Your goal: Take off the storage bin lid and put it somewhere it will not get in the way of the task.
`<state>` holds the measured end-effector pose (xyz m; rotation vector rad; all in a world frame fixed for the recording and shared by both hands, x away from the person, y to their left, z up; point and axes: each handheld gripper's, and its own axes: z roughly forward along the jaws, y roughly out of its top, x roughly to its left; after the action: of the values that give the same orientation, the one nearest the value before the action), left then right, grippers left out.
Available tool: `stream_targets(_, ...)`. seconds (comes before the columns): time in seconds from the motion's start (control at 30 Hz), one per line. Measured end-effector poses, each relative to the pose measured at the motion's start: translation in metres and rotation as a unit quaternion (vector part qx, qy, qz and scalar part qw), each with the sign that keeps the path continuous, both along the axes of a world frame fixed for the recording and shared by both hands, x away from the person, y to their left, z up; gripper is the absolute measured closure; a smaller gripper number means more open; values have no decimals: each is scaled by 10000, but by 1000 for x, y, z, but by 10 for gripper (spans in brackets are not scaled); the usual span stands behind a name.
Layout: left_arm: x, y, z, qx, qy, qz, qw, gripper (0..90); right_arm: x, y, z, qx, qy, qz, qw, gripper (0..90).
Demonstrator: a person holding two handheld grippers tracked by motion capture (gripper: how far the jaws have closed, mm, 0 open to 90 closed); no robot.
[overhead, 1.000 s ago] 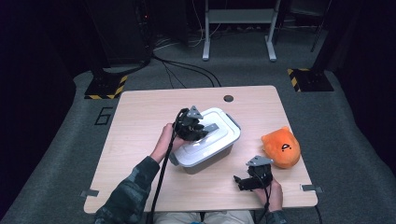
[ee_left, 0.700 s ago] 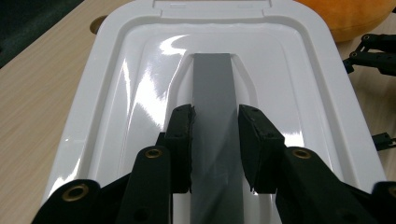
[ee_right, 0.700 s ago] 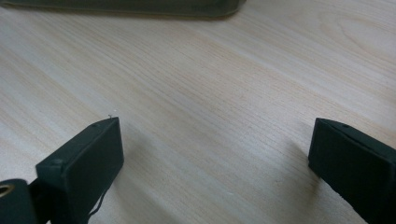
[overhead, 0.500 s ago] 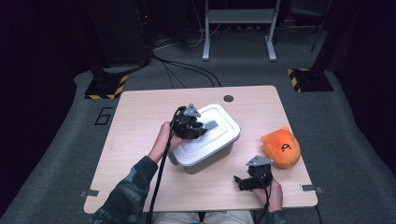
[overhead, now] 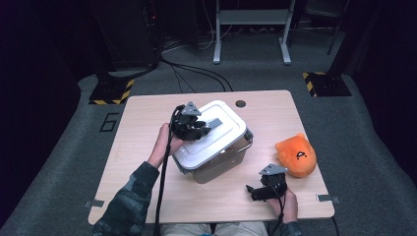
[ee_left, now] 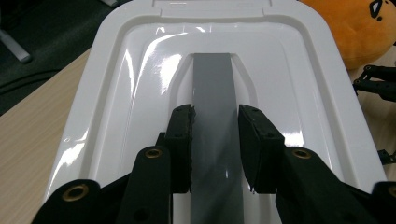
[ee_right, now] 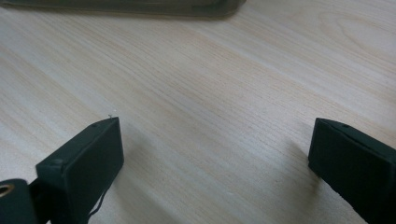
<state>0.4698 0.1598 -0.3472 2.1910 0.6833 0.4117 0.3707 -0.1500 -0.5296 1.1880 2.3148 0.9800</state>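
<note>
Left tool [ee_left: 215,140] astride grey handle [ee_left: 212,88]

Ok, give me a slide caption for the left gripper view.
Left gripper clamped on the white lid's grey handle.

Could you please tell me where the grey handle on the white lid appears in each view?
High view: grey handle left of centre, at the left tongs.
Left gripper view: centre, clamped between the jaws.
Right gripper view: not in it.
Shared landmark: orange plush toy.
</note>
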Motion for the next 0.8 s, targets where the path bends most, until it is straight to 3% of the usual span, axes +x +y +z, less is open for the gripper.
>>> stream_targets(0.8,2,41,16,-74,-151,524,9985,666,0,0,0,-7,2,-1,10000,26)
